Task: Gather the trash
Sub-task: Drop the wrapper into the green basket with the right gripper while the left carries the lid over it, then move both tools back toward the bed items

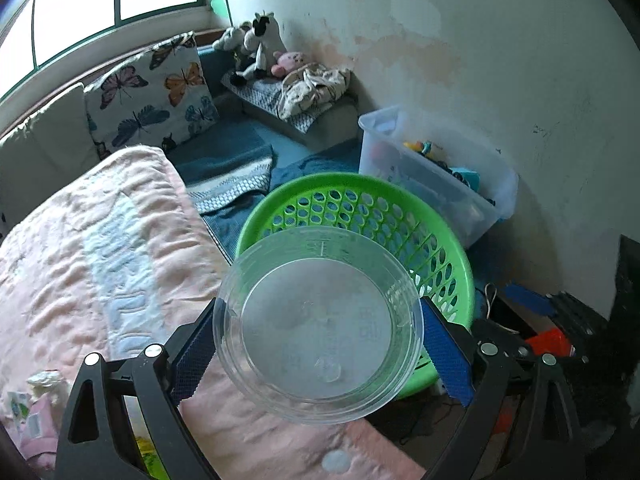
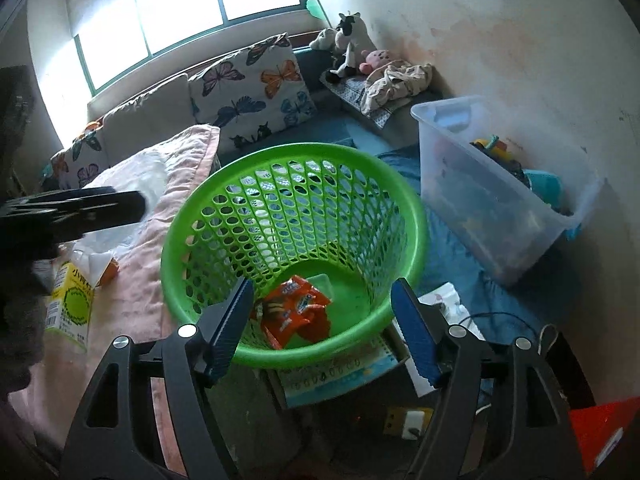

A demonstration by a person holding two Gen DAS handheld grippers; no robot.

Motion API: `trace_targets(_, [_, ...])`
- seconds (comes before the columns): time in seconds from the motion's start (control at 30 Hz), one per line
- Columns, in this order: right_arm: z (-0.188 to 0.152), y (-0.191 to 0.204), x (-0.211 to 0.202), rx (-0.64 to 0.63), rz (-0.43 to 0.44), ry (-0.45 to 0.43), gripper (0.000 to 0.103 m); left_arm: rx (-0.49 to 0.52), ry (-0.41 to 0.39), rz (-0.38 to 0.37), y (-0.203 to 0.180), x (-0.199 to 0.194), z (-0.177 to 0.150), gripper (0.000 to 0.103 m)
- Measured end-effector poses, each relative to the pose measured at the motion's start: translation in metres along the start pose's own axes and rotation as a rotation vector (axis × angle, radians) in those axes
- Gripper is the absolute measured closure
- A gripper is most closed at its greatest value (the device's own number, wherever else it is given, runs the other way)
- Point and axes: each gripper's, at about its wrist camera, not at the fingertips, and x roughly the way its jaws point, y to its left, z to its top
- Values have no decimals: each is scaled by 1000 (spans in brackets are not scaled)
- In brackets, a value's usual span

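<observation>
Left wrist view: left hand-held gripper [image 1: 318, 338] pinches a clear plastic tub [image 1: 318, 322] above the green laundry basket [image 1: 460, 256]; right hand-held gripper [image 2: 322, 320] is spread, empty.

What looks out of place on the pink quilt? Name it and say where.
Litter lies on the pink quilt: a yellow-green drink carton tipped on its side near the green basket, with crumpled white wrapping beside it. Bedding is no place for packaging.

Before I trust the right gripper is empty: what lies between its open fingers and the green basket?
Nothing. In the right wrist view the right gripper stands open and empty over the green basket; orange snack wrappers lie inside it.
</observation>
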Motion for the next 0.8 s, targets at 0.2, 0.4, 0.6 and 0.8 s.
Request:
trace_targets(0.2, [-8,-5,-1,17,5,9,31,-5,36,-6,-7,25,0,12])
trace_targets(0.4, [-14,-8,-4,28,4,12,31,-23,37,-26,-11,32,0,9])
trace_targets(0.6, [-14,-3,-12,25,17,0,31,-40,-8,-14,-7,6,-8,9])
trace_targets(0.8, [-16,14,-24,-13,54,-17,31,-62,-65,30,6,-39,-29,9])
